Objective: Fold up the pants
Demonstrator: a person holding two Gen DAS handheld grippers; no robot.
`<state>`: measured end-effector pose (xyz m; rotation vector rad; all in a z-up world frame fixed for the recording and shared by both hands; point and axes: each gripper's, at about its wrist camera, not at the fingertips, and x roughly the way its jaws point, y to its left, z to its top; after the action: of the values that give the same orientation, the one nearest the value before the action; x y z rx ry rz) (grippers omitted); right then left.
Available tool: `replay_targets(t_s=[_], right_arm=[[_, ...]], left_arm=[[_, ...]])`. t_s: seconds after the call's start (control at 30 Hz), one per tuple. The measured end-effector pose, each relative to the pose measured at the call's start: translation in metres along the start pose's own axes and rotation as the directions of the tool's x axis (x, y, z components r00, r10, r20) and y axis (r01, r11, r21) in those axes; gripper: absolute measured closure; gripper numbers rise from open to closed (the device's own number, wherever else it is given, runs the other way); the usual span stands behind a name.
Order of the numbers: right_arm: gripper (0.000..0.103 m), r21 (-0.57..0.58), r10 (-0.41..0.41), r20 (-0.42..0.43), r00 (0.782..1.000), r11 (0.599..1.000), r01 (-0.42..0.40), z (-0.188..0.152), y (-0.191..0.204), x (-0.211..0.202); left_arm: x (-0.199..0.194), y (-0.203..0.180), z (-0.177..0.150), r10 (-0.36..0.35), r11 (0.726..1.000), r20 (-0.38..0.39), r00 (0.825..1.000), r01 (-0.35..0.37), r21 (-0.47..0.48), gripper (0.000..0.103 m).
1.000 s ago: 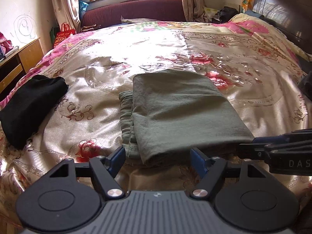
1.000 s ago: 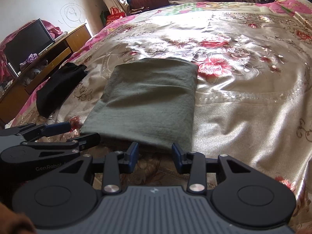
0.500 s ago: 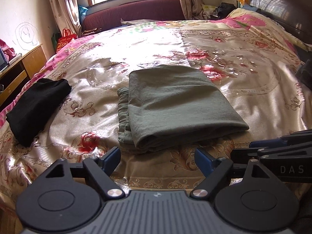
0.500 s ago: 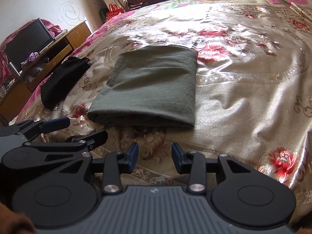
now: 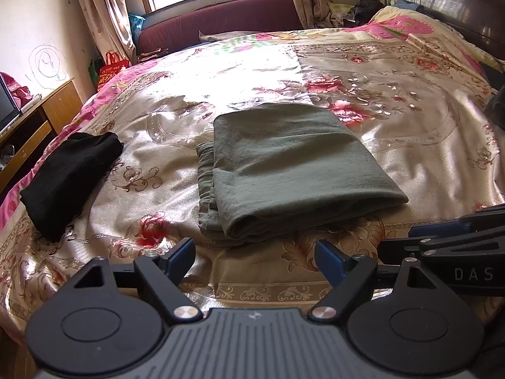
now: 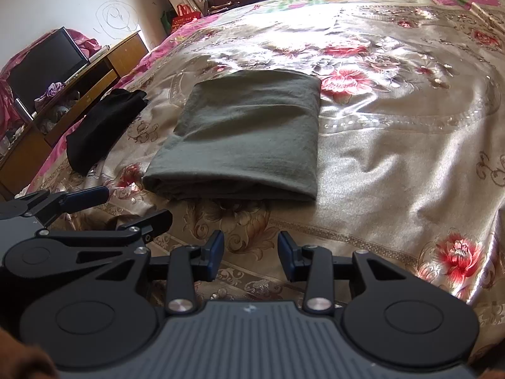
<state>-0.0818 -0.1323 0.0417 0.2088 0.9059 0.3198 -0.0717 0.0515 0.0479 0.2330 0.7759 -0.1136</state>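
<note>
The grey-green pants (image 5: pixel 284 170) lie folded into a flat rectangle on the floral bedspread (image 5: pixel 410 145); they also show in the right wrist view (image 6: pixel 249 139). My left gripper (image 5: pixel 254 257) is open and empty, just short of the fold's near edge. My right gripper (image 6: pixel 251 252) is open and empty, a little back from the near edge. Each gripper shows at the edge of the other's view: the right gripper (image 5: pixel 454 237) and the left gripper (image 6: pixel 104 208).
A folded black garment (image 5: pixel 69 180) lies on the bed to the left of the pants. A wooden cabinet (image 6: pixel 79 85) with a dark screen (image 6: pixel 47 63) stands left of the bed. A maroon sofa (image 5: pixel 221 22) and window are beyond; a dark headboard (image 5: pixel 457 3) is at right.
Both grippers have drawn back from the pants' near edge, which now lies farther from the fingertips. The left jaws have opened a little wider. The pants stay folded and still.
</note>
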Motion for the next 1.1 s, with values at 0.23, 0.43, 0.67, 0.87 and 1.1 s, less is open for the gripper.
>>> replay_targets(t_s=[0.23,0.43,0.67,0.87,1.1], right_arm=[[0.064,0.005,0.002,-0.005,1.000,1.000,-0.002,-0.0005,-0.0007,0.0010],[0.064,0.007,0.003,-0.008,1.000,1.000,-0.003,-0.0010,-0.0010,0.0019],[0.064,0.006,0.003,-0.008,1.000,1.000,-0.003,-0.0009,-0.0009,0.0021],[0.064,0.007,0.003,-0.009,1.000,1.000,-0.003,-0.0017,-0.0009,0.0027],[0.064,0.008,0.004,-0.010,1.000,1.000,-0.004,-0.0028,-0.0009,0.0036]], left_arm=[[0.0011,-0.0008,0.0000,0.003,1.000,-0.003,1.000,-0.003,0.004,0.008],[0.0009,-0.0015,-0.0004,0.006,1.000,-0.003,1.000,-0.006,0.008,0.008],[0.0006,-0.0020,-0.0004,0.010,1.000,-0.001,1.000,-0.010,0.011,0.008],[0.0000,-0.0015,-0.0005,0.013,1.000,0.000,1.000,-0.013,0.010,0.008],[-0.0001,-0.0010,-0.0008,0.015,1.000,0.001,1.000,-0.015,0.011,0.008]])
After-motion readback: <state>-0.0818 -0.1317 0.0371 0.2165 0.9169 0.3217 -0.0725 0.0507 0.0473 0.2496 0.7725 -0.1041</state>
